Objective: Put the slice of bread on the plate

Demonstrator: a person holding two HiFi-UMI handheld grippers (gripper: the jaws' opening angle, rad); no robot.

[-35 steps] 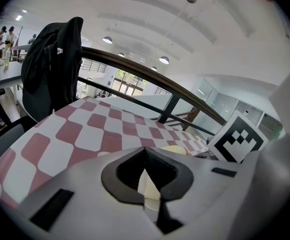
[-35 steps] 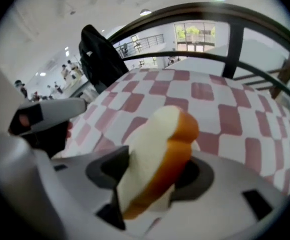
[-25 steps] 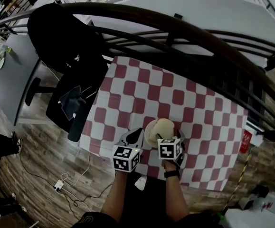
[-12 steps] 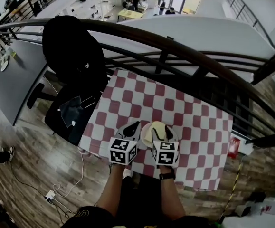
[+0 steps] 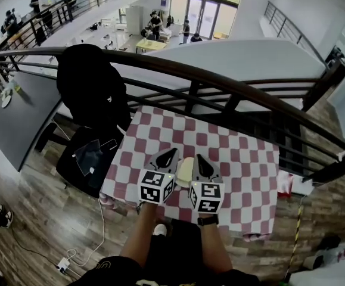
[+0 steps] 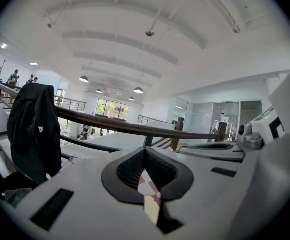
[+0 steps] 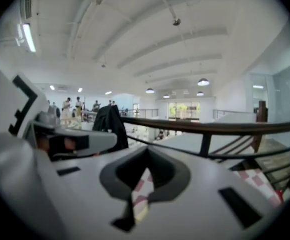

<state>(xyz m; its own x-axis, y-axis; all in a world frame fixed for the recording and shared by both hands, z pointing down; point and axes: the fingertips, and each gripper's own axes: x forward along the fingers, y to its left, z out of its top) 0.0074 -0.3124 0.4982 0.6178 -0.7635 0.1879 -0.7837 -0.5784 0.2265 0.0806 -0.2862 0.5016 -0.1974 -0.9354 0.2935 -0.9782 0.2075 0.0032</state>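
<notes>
A cream plate [image 5: 186, 171] lies on the red-and-white checked tablecloth [image 5: 238, 154] near the table's front edge. Only a strip of it shows between my two grippers, and I cannot make out the bread slice on it. My left gripper [image 5: 167, 154] is held up in the air just left of the plate, jaws together and empty. To the plate's right my right gripper [image 5: 199, 161] hangs at the same height, its jaws closing fully on nothing. In the left gripper view [image 6: 145, 156] and the right gripper view [image 7: 146, 158], a sliver of cloth and plate shows through the narrow slit.
A dark curved railing [image 5: 220, 85] runs right behind the table. A black jacket hangs on a chair [image 5: 92, 88] at the table's left. A cable and plug [image 5: 71, 261] lie on the wooden floor. A red-and-white item [image 5: 285, 183] sits off the right edge.
Both grippers have risen away from the plate toward the head camera and levelled out. The bread seen on the plate earlier is now hidden behind them.
</notes>
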